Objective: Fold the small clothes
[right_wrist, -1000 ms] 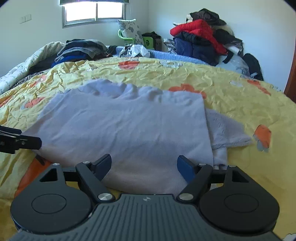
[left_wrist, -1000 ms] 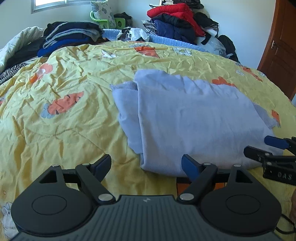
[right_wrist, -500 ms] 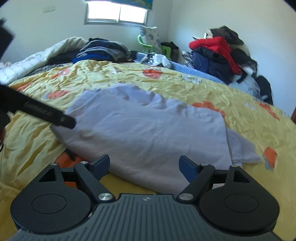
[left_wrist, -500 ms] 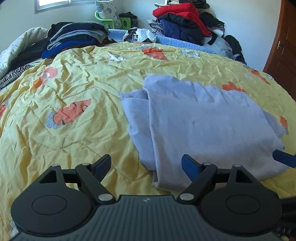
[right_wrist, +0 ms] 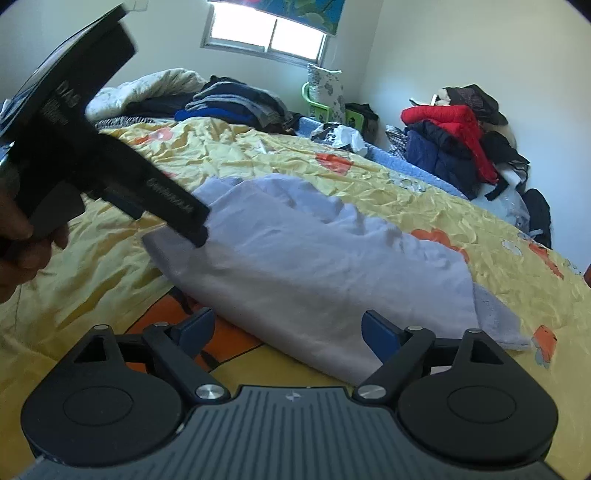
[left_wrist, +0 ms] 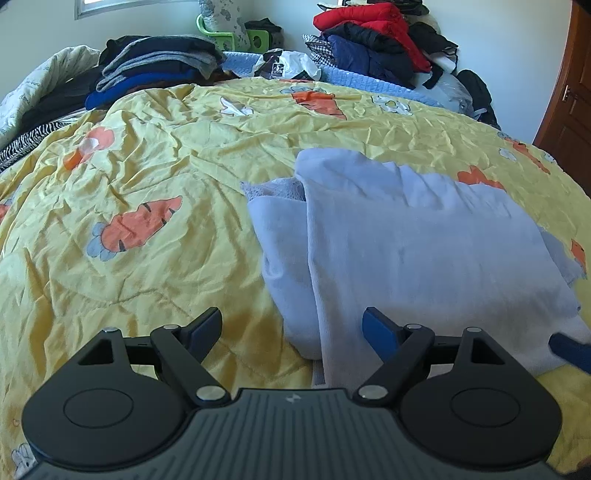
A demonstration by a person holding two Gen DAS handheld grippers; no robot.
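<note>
On the bed (left_wrist: 155, 155), spread with a yellow carrot-print quilt, a pale lavender garment (left_wrist: 413, 243) lies folded over on itself, its upper layer covering most of a lower layer that protrudes as a strip along the left edge in the left wrist view. In the right wrist view the same garment (right_wrist: 332, 266) lies on the quilt, with a small section of the lower layer protruding at its right end. The left tool (left_wrist: 291, 328) is held above the near edge of the garment with its jaws spread wide; the blue-padded fingers (left_wrist: 380, 332) grip nothing, and the near left corner of the fabric lies below the gap between them. The right tool (right_wrist: 288, 328) is likewise spread and grips nothing, positioned above the near long edge of the garment. One blue finger of the right tool appears at the lower right edge of the left wrist view, beside the garment's near right corner. In the right wrist view the body of the left tool appears at upper left, its finger end over the left end of the garment. A stack of folded dark clothes (left_wrist: 155, 66) and a heap topped by a red jacket (left_wrist: 373, 29) sit at the far side of the bed.
</note>
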